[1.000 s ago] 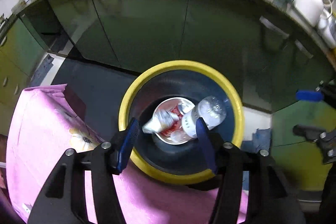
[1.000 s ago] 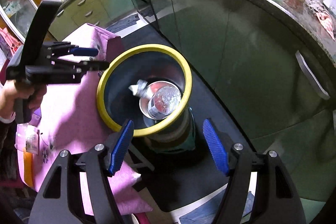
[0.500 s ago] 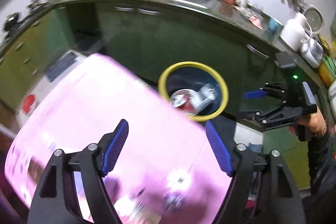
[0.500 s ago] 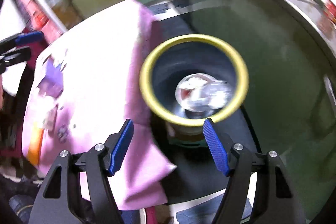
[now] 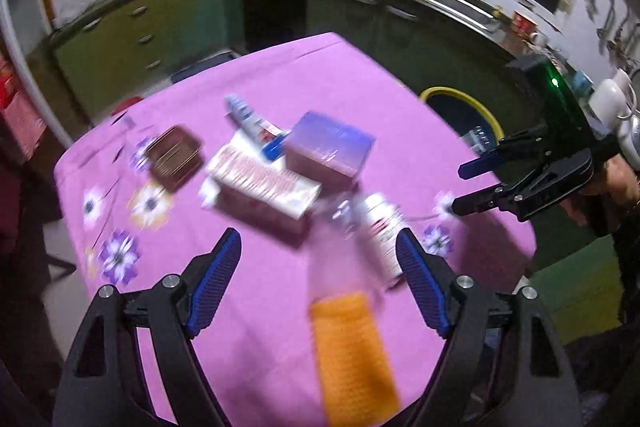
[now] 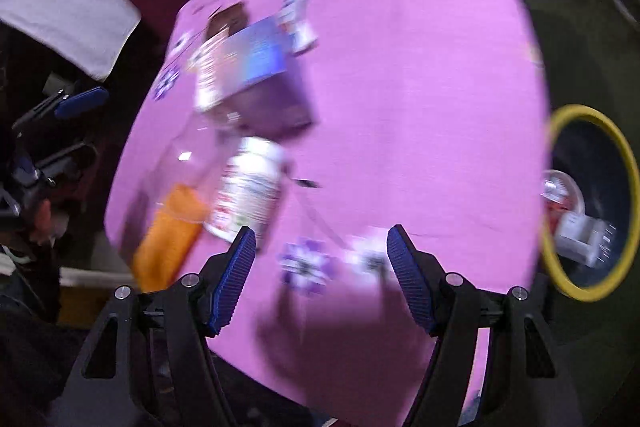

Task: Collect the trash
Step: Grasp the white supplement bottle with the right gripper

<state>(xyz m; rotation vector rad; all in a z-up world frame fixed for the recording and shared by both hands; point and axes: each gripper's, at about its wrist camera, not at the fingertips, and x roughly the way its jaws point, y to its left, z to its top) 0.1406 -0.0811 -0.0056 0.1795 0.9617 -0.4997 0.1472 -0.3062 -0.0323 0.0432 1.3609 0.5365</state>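
Jaws of left gripper point(image 5: 318, 279), just opened, and right gripper point(image 6: 320, 269) spread empty above table point(image 5: 280, 327), white bottle point(image 5: 382, 227) nearest for pickup.

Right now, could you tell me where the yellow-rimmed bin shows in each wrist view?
Left wrist: bin at right of middle, beyond the pink cloth's far edge, partly hidden.
Right wrist: bin at the right edge, trash visible inside.
Shared landmark: the purple box on the cloth.

Pink flowered tablecloth point(image 5: 280, 307), green cabinets point(image 5: 132, 27)
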